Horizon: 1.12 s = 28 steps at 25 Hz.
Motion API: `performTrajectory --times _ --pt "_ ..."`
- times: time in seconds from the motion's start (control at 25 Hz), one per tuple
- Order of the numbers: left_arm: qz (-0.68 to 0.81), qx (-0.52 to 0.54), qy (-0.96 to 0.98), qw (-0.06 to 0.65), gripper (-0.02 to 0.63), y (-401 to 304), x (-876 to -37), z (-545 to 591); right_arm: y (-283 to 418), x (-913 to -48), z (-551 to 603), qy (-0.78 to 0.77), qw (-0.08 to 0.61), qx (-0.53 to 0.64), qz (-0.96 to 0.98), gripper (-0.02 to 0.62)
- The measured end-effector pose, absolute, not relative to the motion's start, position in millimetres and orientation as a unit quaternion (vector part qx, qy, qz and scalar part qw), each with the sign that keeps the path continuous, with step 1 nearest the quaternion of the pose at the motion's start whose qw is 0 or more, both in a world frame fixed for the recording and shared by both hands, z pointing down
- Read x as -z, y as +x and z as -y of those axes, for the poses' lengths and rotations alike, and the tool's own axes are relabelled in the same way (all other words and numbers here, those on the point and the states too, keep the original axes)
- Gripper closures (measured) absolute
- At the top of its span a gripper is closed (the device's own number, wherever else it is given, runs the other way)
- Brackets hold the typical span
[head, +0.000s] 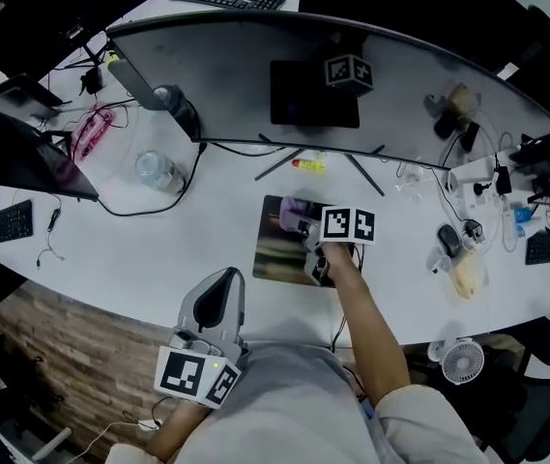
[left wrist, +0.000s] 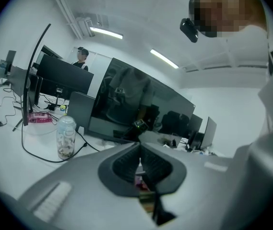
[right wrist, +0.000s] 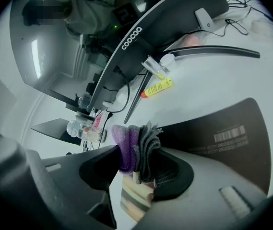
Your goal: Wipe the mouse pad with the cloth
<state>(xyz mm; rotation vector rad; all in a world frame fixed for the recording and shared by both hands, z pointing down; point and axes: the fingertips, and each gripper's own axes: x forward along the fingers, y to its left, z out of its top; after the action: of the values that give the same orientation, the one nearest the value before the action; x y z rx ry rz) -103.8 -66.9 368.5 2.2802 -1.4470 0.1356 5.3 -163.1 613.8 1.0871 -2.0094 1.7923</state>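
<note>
The mouse pad (head: pixel 276 247) lies on the white desk in front of the curved monitor; it has a printed picture and a dark part with a barcode (right wrist: pixel 222 128). My right gripper (head: pixel 300 223) is over the pad, shut on a bunched purple and grey cloth (right wrist: pixel 135 146), which sticks out past the fingertips. In the head view the cloth (head: pixel 294 210) rests on the pad's far part. My left gripper (head: pixel 224 280) hovers at the desk's front edge, left of the pad, jaws together with nothing between them (left wrist: pixel 139 153).
A curved monitor (head: pixel 332 75) stands right behind the pad, with its stand legs and a yellow and red tube (head: pixel 306 165) between. A clear jar (head: pixel 157 170) and a black cable lie to the left. A mouse (head: pixel 448 240), cables and a small fan (head: pixel 463 361) sit to the right.
</note>
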Motion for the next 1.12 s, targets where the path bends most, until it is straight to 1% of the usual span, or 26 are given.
performTrajectory --times 1.12 --pt "0.499 -0.059 0.838 0.21 0.606 -92.3 -365.6 55.2 48.5 -615.7 149.2 0.384 0.111 -0.624 0.672 0.399"
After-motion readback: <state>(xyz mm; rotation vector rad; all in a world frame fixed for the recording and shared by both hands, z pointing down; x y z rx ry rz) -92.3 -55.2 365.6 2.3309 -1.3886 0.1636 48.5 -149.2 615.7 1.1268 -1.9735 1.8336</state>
